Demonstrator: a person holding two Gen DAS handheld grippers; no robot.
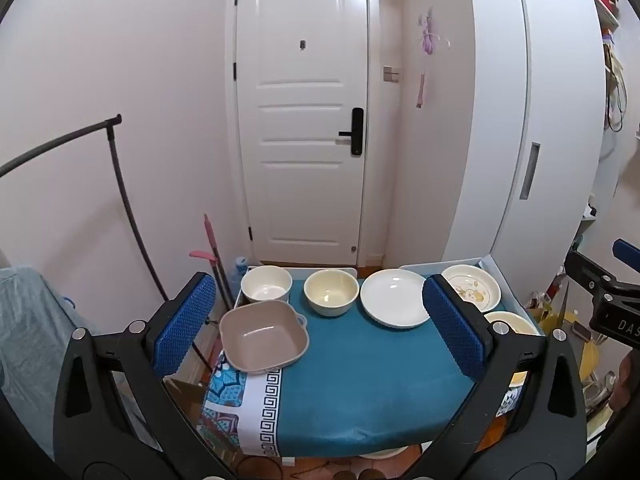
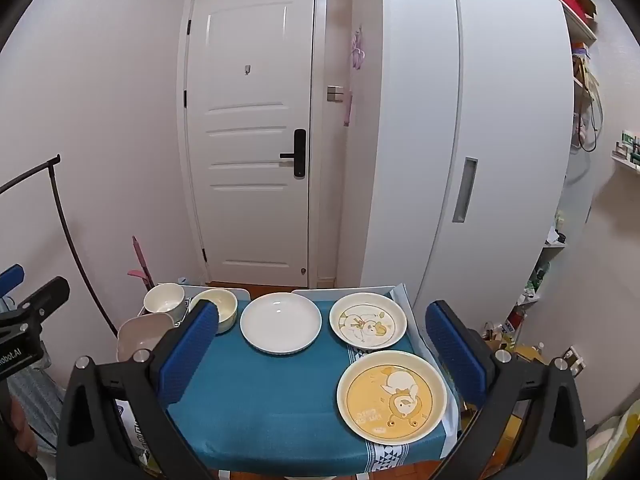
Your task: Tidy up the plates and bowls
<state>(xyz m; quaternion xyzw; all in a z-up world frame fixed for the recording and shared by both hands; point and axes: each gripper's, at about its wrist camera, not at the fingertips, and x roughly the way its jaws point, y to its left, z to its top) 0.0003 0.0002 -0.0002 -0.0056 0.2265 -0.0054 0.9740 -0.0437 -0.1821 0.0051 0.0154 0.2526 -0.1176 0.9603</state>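
Both tongs, left tongs [image 1: 320, 328] and right tongs [image 2: 320, 356], were wide open and empty; the yellow plate [image 2: 391, 395] lay nearest the right one, ahead.

We see a matt teal cloth [image 1: 360, 360] over the table, lower centre. On it, the white plate [image 1: 394, 298] and cream bowl [image 1: 331, 292] look glossy, like glazed ceramic; the beige square bowl [image 1: 264, 336] looks matt. Our left gripper [image 1: 320, 328] has rough, textured blue pads [image 1: 186, 324] on smooth black plastic arms with metal screws.
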